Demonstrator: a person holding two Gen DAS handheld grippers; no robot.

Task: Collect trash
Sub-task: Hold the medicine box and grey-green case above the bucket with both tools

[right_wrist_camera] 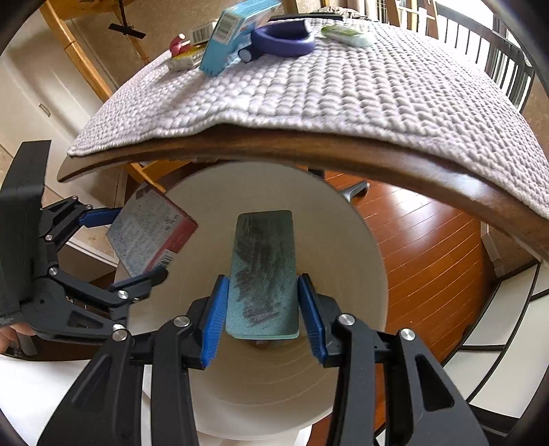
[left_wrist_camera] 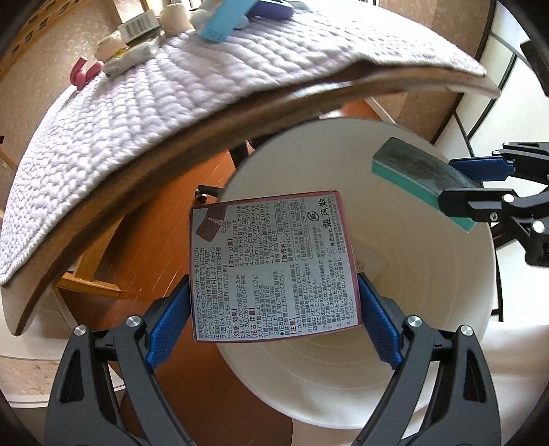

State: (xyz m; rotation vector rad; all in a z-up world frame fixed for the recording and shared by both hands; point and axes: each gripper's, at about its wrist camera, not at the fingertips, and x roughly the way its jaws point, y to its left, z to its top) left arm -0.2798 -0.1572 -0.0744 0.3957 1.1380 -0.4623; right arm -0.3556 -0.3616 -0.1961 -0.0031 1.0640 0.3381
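Note:
My left gripper is shut on a flat medicine box with Japanese print and a dark red edge, held over the mouth of a white bin. My right gripper is shut on a teal sponge with a dark scuffed face, held over the same bin. The right gripper and sponge show at the right of the left wrist view. The left gripper and box show at the left of the right wrist view.
A wooden table edge with a pale quilted mat juts over the bin. On the mat lie a blue box, a purple ring-shaped item, a white-green tube and small packets. Wood floor lies below.

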